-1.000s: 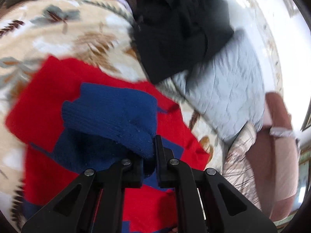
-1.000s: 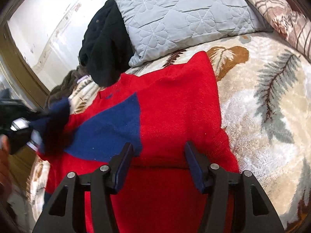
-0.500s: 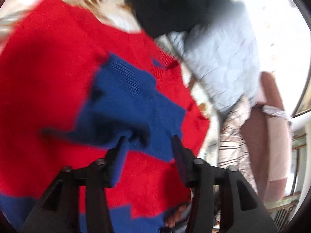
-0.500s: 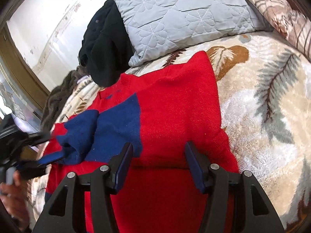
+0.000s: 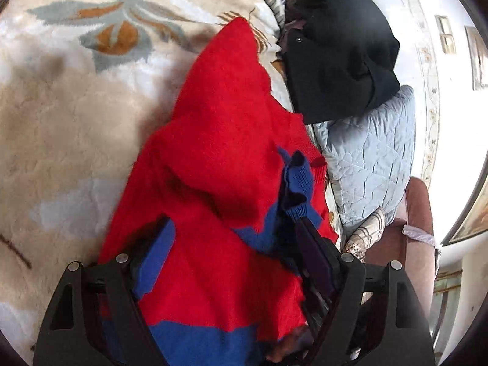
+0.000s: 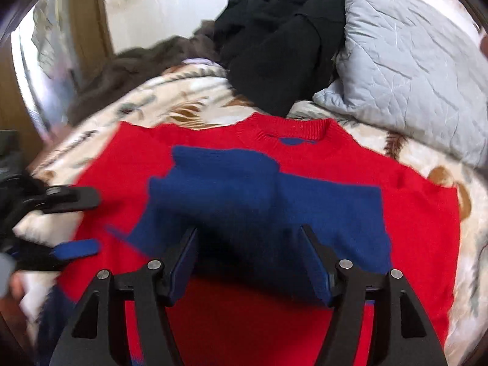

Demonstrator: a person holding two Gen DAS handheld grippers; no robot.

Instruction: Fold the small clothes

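1. The red and blue sweater [image 6: 360, 180] lies on the bed's leaf-patterned blanket [image 5: 76, 128], neck toward the grey pillow [image 6: 405, 61] and the black garment [image 6: 283, 45] heaped beside it.
2. One blue sleeve [image 6: 241, 183] is already laid across the chest.
3. The left gripper [image 5: 235, 238] has its fingers spread, with loose, bunched knit between them; nothing is pinched.
4. The right gripper [image 6: 248, 253] hovers low over the chest, fingers spread too, empty.
5. The likely step in hand is the side fold: take the bunched edge at its hem and shoulder, not mid-panel, so the thick knit turns over in a straight line.
6. Lift little and carry it across flat; the folded sleeve may otherwise slide out.
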